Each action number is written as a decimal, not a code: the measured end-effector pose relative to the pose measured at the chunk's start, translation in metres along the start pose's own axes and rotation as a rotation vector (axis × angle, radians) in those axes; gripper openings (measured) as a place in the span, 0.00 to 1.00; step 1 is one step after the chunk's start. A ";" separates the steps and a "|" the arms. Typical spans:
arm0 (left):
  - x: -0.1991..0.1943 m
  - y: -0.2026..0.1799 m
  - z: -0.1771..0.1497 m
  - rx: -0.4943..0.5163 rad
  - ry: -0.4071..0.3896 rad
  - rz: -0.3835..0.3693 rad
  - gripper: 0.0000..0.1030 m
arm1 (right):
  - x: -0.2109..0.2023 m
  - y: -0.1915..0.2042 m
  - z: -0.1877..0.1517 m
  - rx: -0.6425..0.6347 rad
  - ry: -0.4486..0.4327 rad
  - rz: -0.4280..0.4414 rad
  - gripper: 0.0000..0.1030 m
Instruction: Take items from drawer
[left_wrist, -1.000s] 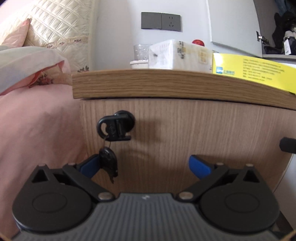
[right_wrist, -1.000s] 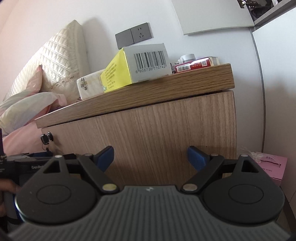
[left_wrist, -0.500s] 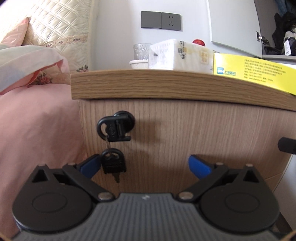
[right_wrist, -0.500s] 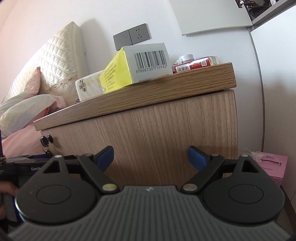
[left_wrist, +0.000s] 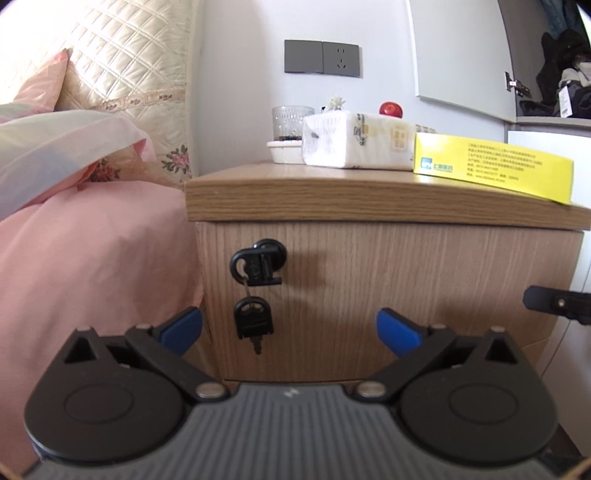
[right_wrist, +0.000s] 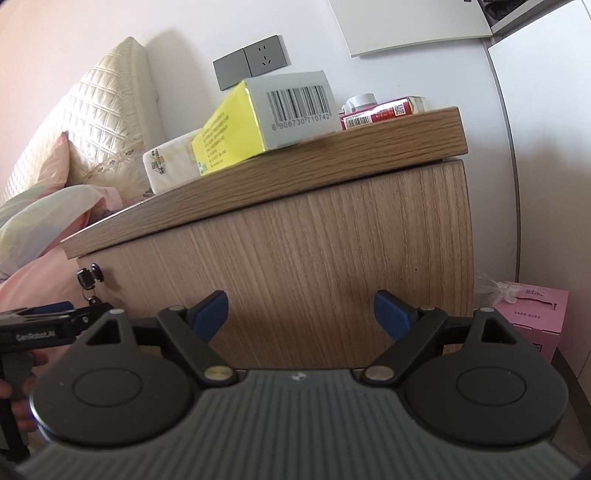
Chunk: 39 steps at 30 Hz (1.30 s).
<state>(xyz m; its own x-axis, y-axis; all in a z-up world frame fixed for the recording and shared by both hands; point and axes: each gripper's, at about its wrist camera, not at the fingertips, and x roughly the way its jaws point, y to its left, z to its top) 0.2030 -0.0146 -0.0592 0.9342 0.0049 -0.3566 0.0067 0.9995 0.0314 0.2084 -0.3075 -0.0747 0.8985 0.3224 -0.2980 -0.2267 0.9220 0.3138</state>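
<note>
Both grippers spread wide, holding nothing: left gripper (left_wrist: 289, 328) faces the closed drawer front (left_wrist: 388, 295), spare key (left_wrist: 253, 323) dangling from its lock (left_wrist: 258, 262); right gripper (right_wrist: 299, 314) faces the same front.

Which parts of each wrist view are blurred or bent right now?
Left wrist: the keys on the drawer front are sharp; the nightstand top bows from fisheye; the open left gripper looks soft. Right wrist: the barcode box reads clearly; edges curve; corners vignette dark.
</note>
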 end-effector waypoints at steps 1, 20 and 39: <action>-0.004 0.002 0.000 -0.002 -0.002 -0.001 1.00 | -0.002 0.001 0.000 -0.003 -0.001 -0.002 0.86; -0.066 0.024 -0.006 -0.098 -0.052 0.008 1.00 | -0.054 0.036 0.000 -0.120 -0.089 -0.017 0.86; -0.114 0.028 -0.025 -0.137 -0.088 0.020 1.00 | -0.114 0.047 -0.016 -0.085 -0.186 -0.055 0.86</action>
<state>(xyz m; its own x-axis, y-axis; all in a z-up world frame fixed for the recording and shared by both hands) 0.0879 0.0133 -0.0412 0.9613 0.0276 -0.2739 -0.0549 0.9942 -0.0924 0.0890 -0.2971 -0.0406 0.9626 0.2329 -0.1383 -0.1991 0.9546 0.2216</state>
